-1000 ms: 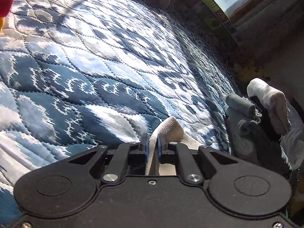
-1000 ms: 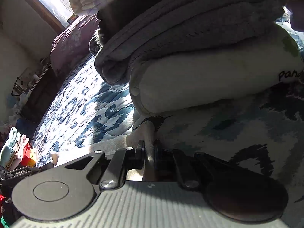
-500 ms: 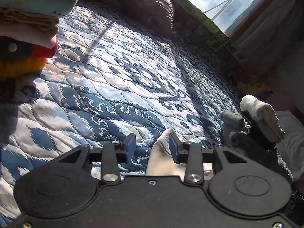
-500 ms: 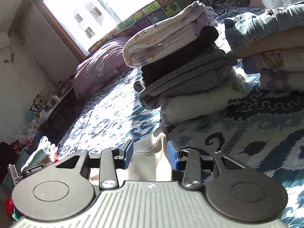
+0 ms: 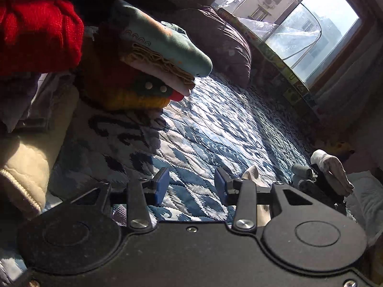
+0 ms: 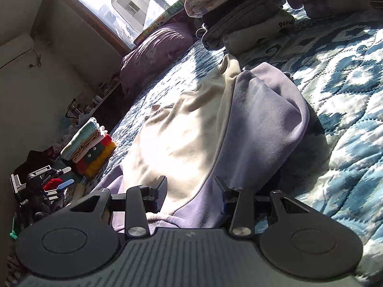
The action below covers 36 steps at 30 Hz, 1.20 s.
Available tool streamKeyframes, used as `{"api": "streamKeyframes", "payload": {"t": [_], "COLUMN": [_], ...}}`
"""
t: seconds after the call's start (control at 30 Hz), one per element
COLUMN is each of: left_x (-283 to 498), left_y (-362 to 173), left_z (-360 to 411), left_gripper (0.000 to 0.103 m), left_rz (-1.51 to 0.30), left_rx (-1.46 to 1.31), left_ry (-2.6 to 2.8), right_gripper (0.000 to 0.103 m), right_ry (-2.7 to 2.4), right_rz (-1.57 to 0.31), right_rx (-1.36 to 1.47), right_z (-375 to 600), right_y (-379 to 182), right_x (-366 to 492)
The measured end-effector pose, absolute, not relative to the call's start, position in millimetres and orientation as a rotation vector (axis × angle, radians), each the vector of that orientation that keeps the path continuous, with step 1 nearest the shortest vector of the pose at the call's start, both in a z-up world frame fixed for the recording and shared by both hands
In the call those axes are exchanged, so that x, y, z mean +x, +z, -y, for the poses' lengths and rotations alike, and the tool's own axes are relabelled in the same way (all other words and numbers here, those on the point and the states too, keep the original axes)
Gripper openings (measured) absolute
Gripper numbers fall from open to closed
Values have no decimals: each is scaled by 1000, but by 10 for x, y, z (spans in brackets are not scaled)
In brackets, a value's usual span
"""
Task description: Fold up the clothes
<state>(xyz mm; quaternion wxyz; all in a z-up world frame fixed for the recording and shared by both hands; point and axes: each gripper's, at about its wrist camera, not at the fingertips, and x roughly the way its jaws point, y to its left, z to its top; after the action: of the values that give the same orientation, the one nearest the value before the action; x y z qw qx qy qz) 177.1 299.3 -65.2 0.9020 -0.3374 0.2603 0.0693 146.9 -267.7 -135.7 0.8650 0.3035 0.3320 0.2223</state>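
A cream and lavender garment (image 6: 215, 129) lies folded lengthwise on the blue patterned quilt (image 6: 347, 91) in the right wrist view. Above its near end hovers my right gripper (image 6: 189, 197), open, with nothing between its fingers. My left gripper (image 5: 191, 186) is open over bare quilt (image 5: 215, 129); a cream corner of the garment (image 5: 251, 171) peeks past its right finger. The left gripper (image 6: 56, 187) also shows small at the left edge of the right wrist view.
Folded stacks stand on the bed: a teal, pink, red and yellow pile (image 5: 153, 71), a red knit (image 5: 38, 33), and a grey and white pile (image 6: 244, 19). A purple pillow (image 6: 155, 52) lies under the window. Dark socks and pale cloth (image 5: 320, 174) sit at the bed's right edge.
Both grippers have let go of the cream garment and opened. Both have pulled back and lifted; the left swung toward the colourful pile, and the garment now lies flat on the quilt.
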Motion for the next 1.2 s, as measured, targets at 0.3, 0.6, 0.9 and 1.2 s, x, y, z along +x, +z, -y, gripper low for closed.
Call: {"api": "streamKeyframes", "payload": {"t": [0.3, 0.6, 0.9, 1.2], "left_x": [1203, 1223, 1551, 1916], "left_y": [-1024, -1338, -1339, -1006], "left_z": [-3242, -3274, -3112, -3011], "left_gripper": [39, 38, 9, 7], "left_rz": [-643, -702, -667, -459], "left_rx": [-733, -854, -729, -468], "left_ry": [253, 214, 155, 153], "right_gripper": [44, 44, 47, 25], "right_ry": [529, 661, 686, 615], "right_rz": [-621, -585, -496, -381], "right_rx": [455, 162, -225, -720], "right_z": [2229, 1286, 327, -361], "right_y": [-1185, -998, -1032, -1293], "right_x": [1244, 1112, 1068, 1002]}}
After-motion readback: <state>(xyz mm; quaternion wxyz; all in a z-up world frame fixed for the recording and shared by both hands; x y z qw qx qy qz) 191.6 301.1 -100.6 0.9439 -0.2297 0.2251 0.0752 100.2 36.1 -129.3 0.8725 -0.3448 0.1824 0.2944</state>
